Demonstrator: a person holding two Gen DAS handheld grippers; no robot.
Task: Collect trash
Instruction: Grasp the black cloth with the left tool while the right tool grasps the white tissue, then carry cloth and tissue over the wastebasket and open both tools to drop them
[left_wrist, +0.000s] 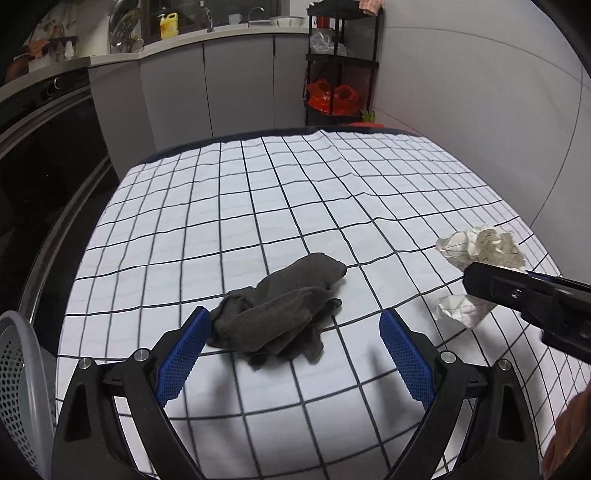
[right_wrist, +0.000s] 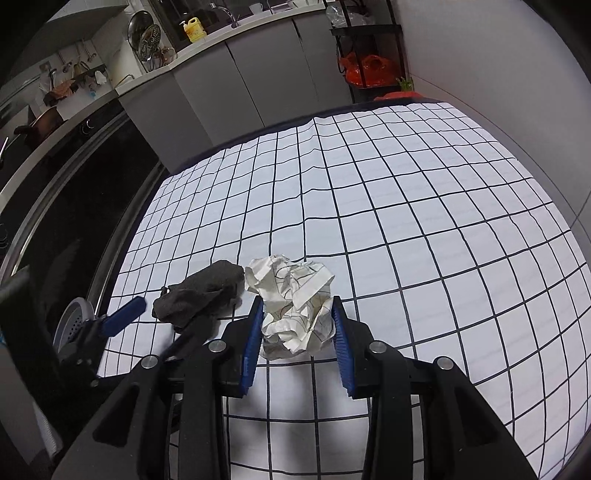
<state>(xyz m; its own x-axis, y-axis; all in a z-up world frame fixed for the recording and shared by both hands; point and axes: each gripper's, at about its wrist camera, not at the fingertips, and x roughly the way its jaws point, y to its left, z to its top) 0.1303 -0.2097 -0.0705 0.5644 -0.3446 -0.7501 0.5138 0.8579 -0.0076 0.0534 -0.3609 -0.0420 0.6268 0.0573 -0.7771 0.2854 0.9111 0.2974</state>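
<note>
A crumpled white paper ball (right_wrist: 295, 306) sits between the blue pads of my right gripper (right_wrist: 297, 317), which is shut on it just above the checked tablecloth. The paper also shows in the left wrist view (left_wrist: 480, 251), above the right gripper's black finger (left_wrist: 517, 291). A second crumpled paper (left_wrist: 461, 310) lies under that finger. A dark grey crumpled cloth (left_wrist: 277, 314) lies on the table between the open pads of my left gripper (left_wrist: 295, 325), which hovers around its near end. The cloth (right_wrist: 203, 291) shows left of the paper in the right wrist view.
A grey perforated basket (left_wrist: 22, 387) stands at the table's left edge, also seen in the right wrist view (right_wrist: 74, 321). The checked cloth (left_wrist: 295, 184) covers the table. Kitchen cabinets (left_wrist: 221, 81) and a black shelf rack (left_wrist: 340, 74) stand beyond the far edge.
</note>
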